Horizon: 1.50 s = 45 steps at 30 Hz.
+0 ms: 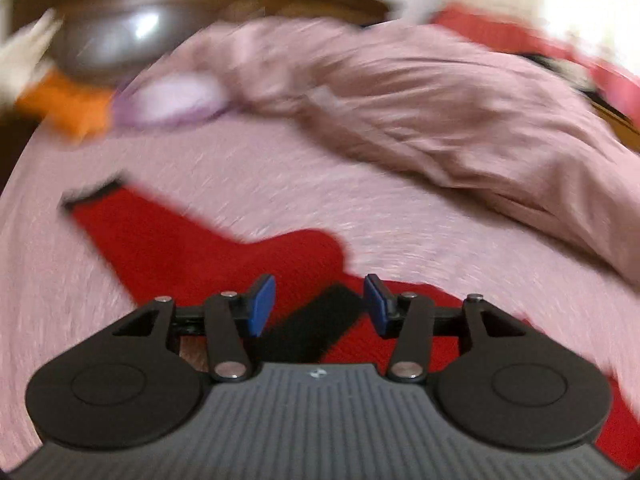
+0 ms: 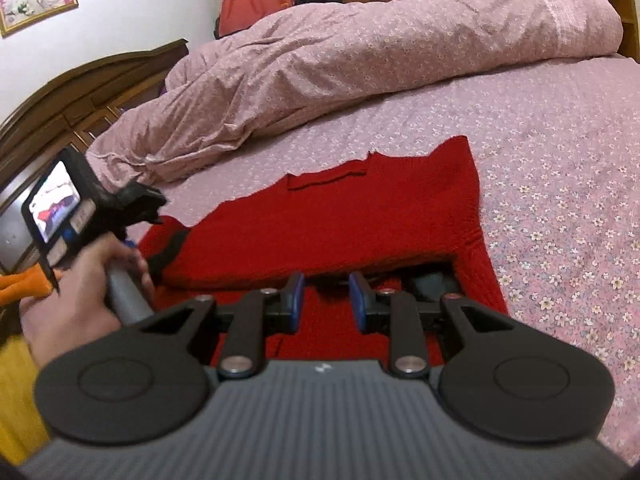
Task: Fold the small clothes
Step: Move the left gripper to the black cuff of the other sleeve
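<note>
A red knitted sweater (image 2: 360, 216) lies partly folded on the pink floral bed sheet (image 2: 560, 184). In the blurred left wrist view the sweater (image 1: 208, 248) has a sleeve with a black cuff (image 1: 96, 192) stretching to the upper left. My left gripper (image 1: 320, 304) is open and empty just above the sweater, over a black patch (image 1: 316, 328). My right gripper (image 2: 326, 296) is open at the sweater's near folded edge, nothing between its blue pads (image 2: 296, 300). The left gripper's body and the hand holding it (image 2: 80, 272) show at the left of the right wrist view.
A bunched pink duvet (image 2: 340, 56) lies across the far side of the bed. A dark wooden headboard (image 2: 80, 88) stands at the left. An orange cloth (image 1: 68, 108) and a pale purple item (image 1: 172, 98) lie at the bed's far left. Curtains and clutter lie beyond.
</note>
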Motion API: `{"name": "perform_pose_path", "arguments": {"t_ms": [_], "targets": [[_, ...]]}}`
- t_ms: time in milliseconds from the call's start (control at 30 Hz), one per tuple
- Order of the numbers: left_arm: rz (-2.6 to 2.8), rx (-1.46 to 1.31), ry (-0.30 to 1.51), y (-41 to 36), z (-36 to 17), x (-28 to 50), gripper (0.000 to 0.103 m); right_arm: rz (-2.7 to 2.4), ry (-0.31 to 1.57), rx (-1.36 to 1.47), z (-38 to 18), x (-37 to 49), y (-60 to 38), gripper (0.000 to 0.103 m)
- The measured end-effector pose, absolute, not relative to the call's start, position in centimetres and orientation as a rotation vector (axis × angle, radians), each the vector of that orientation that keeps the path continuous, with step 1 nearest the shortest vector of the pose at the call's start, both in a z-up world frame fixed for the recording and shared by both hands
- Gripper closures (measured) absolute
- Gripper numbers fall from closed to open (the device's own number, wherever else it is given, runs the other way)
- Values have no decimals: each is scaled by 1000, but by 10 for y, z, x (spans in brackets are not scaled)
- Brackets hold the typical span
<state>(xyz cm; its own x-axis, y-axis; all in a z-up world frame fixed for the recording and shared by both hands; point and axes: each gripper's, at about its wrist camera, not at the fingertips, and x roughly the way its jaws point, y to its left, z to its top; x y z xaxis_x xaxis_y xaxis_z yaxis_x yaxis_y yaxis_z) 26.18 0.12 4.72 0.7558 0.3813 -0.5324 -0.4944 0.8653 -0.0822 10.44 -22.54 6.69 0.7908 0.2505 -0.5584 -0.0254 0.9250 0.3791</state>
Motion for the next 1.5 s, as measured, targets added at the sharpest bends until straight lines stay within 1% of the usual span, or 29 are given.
{"name": "perform_pose_path", "arguments": {"t_ms": [67, 133, 200, 333, 367, 400, 433, 467, 500, 633, 833, 1033, 1300, 1500], "targets": [[313, -89, 532, -11, 51, 252, 46, 163, 632, 368, 71, 100, -225, 74], [179, -47, 572, -10, 54, 241, 46, 171, 618, 369, 75, 96, -224, 74], [115, -35, 604, 0, 56, 231, 45, 166, 611, 383, 75, 91, -225, 74], [102, 0, 634, 41, 60, 213, 39, 171, 602, 421, 73, 82, -224, 74], [113, 6, 639, 54, 60, 209, 37, 168, 601, 421, 73, 80, -224, 70], [128, 5, 648, 70, 59, 205, 36, 164, 599, 421, 73, 78, -223, 59], [145, -6, 660, 86, 56, 199, 34, 155, 590, 423, 72, 75, -223, 53], [170, -27, 676, 104, 54, 198, 34, 141, 583, 425, 72, 72, -223, 42], [198, -45, 688, 122, 52, 195, 34, 125, 578, 426, 72, 70, -224, 36], [350, -70, 723, 181, 44, 189, 34, 87, 577, 447, 70, 65, -228, 36], [379, -67, 759, 240, 38, 179, 33, 28, 620, 448, 64, 58, -231, 36], [350, -150, 807, 277, 37, 184, 33, 2, 640, 435, 62, 50, -227, 36], [461, -199, 797, 318, 32, 203, 32, -26, 653, 437, 60, 45, -219, 36], [511, -270, 837, 342, 14, 219, 32, -53, 676, 442, 55, 46, -220, 36]]}}
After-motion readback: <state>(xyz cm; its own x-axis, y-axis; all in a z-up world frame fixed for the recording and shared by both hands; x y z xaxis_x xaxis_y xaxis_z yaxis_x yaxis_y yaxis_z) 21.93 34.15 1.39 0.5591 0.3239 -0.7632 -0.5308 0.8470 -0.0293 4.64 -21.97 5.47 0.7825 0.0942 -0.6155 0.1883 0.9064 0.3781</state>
